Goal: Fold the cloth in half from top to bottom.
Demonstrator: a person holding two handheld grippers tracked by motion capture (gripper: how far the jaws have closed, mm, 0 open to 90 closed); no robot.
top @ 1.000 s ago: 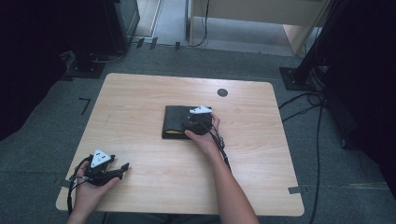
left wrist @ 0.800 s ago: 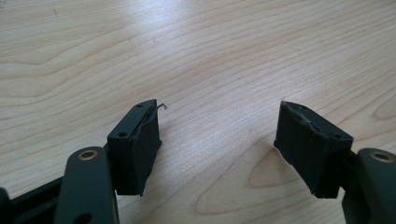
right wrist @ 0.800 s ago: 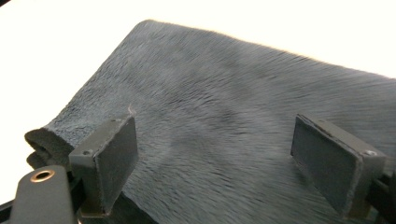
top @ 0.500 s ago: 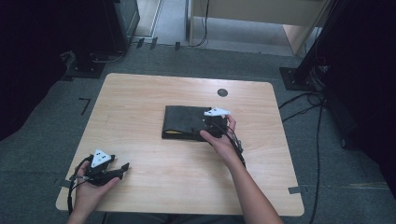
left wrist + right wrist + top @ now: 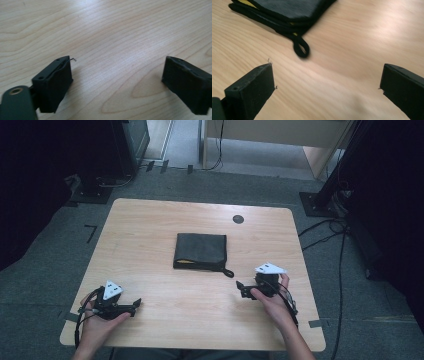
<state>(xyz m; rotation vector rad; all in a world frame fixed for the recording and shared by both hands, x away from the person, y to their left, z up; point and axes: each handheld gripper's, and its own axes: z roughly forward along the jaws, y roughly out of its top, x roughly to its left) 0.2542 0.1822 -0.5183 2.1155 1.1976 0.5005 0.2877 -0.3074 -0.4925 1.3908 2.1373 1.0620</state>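
A folded black cloth (image 5: 200, 250) with a yellow inner layer and a small hanging loop (image 5: 228, 272) lies flat at the middle of the wooden table (image 5: 150, 230). My right gripper (image 5: 239, 288) rests on the table near its front right, a little right of the cloth, open and empty. In the right gripper view the cloth (image 5: 287, 12) and its loop (image 5: 301, 48) lie just beyond the spread jaws. My left gripper (image 5: 135, 304) sits at the front left corner, open, with bare wood between its jaws in the left gripper view.
A dark round grommet (image 5: 238, 219) is set in the table near its far right edge. Grey carpet surrounds the table, with cables (image 5: 325, 235) and a black stand base (image 5: 315, 202) on the floor to the right.
My right gripper has let go of the cloth and pulled back toward the front right of the table. The cloth now lies folded and uncovered. The left gripper has stayed put.
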